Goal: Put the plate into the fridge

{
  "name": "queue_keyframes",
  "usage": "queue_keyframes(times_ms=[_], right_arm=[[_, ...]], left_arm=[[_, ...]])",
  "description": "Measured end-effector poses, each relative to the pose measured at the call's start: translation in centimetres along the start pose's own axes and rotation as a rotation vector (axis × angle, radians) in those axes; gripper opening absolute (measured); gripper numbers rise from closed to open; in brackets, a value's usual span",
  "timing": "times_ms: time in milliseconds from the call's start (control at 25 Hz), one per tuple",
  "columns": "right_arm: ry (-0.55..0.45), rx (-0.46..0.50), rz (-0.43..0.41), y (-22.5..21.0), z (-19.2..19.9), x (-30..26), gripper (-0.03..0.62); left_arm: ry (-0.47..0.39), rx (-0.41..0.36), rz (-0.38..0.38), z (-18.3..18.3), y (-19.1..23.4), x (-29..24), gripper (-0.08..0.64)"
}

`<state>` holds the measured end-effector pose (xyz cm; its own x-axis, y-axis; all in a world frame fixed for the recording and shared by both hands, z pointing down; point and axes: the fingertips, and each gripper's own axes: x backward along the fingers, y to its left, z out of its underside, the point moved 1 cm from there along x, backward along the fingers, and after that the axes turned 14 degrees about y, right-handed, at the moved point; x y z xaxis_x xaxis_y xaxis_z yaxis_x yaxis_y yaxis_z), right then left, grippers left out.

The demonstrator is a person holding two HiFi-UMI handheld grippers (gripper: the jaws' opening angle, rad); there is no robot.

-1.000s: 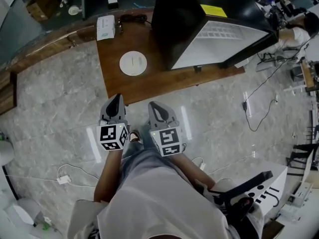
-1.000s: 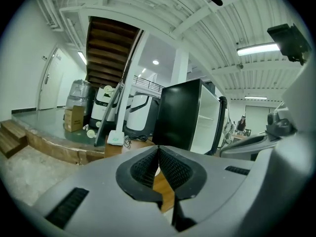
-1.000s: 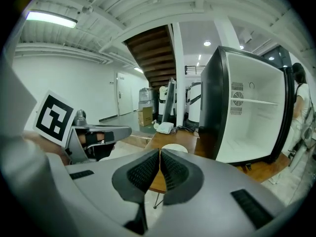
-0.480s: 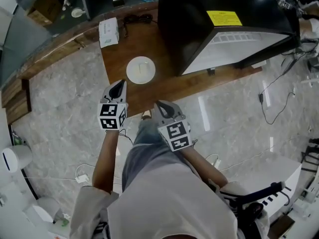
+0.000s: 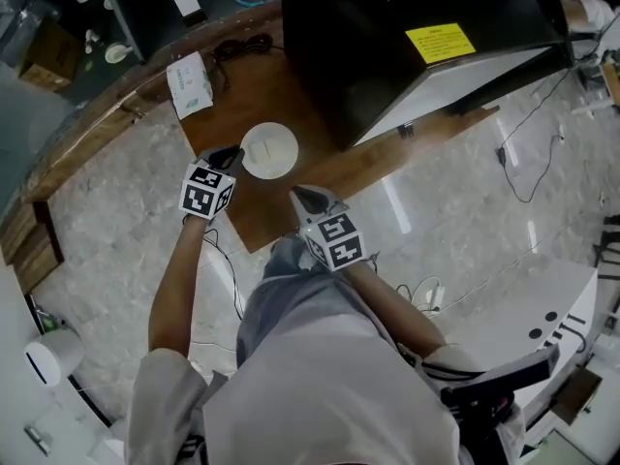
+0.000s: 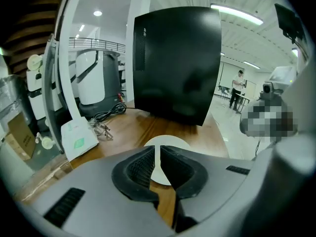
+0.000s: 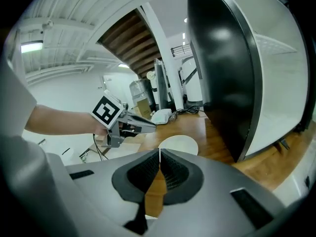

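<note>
At the far left of the bench [image 5: 291, 100] a white box [image 5: 190, 83] lies near a black cable [image 5: 240, 45]. Both sit in the same place on the bench as a second ago.

The left gripper [image 5: 233, 154] has moved forward. A second ago it hung over the floor in front of us, and now it reaches over the bench with its tip just beside the plate's left rim. We cannot tell whether it touches the rim. Its jaws stand only a thin slit apart and hold nothing. In the left gripper view we see the plate through that slit, further along the bench.

The plate [image 5: 268, 150] lies flat on the bench, just in front of the fridge and outside it, where it lay before.

The right gripper [image 5: 303, 195] has also come forward, from over the floor to the bench's front edge, near the plate but apart from it. Its jaws are closed, tip against tip, with nothing between them.

To the right stands the black fridge [image 5: 387, 37], with a yellow label [image 5: 441, 42] on top. It fills more of the head view than it did a second ago.
</note>
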<state>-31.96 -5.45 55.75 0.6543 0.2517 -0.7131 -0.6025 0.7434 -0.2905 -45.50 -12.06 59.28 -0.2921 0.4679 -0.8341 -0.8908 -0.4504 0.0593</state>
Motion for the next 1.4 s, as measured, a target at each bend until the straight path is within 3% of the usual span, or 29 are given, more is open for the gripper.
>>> queue_keyframes(times_ms=[200, 440, 560, 640, 680, 800, 1120, 1400], right_arm=[[0.009, -0.233, -0.099, -0.8, 0.7, -4.5, 0.018], [0.057, -0.374, -0.090, -2.0, 2.7, -7.6, 0.020], [0.062, -0.439, -0.091, -2.9, 3.0, -8.5, 0.021], [0.063, -0.476, -0.096, -3.5, 2.8, -9.0, 0.047], [0.065, -0.498, -0.110, -3.7, 2.7, -9.4, 0.093], [0.068, -0.584, -0.145, -4.7, 2.8, -10.5, 0.120], [0.075, -0.772, -0.125, -8.0, 4.2, -12.4, 0.127], [0.029, -0.936, -0.194, -9.7, 4.0, -13.4, 0.127]], left_arm=[[0.108, 0.009, 0.124, 0.2, 4.0, -4.4, 0.021], [0.238, -0.057, 0.147, -0.1, 6.9, -8.0, 0.021], [0.299, -0.089, 0.195, -0.2, 7.1, -8.9, 0.021], [0.341, -0.108, 0.243, 0.0, 6.9, -9.5, 0.023], [0.355, -0.113, 0.262, 0.0, 6.9, -9.7, 0.022], [0.395, -0.136, 0.289, 0.2, 6.8, -10.5, 0.022], [0.450, -0.153, 0.346, 0.1, 5.9, -12.0, 0.023], [0.472, -0.167, 0.329, -0.3, 6.5, -12.7, 0.031]])
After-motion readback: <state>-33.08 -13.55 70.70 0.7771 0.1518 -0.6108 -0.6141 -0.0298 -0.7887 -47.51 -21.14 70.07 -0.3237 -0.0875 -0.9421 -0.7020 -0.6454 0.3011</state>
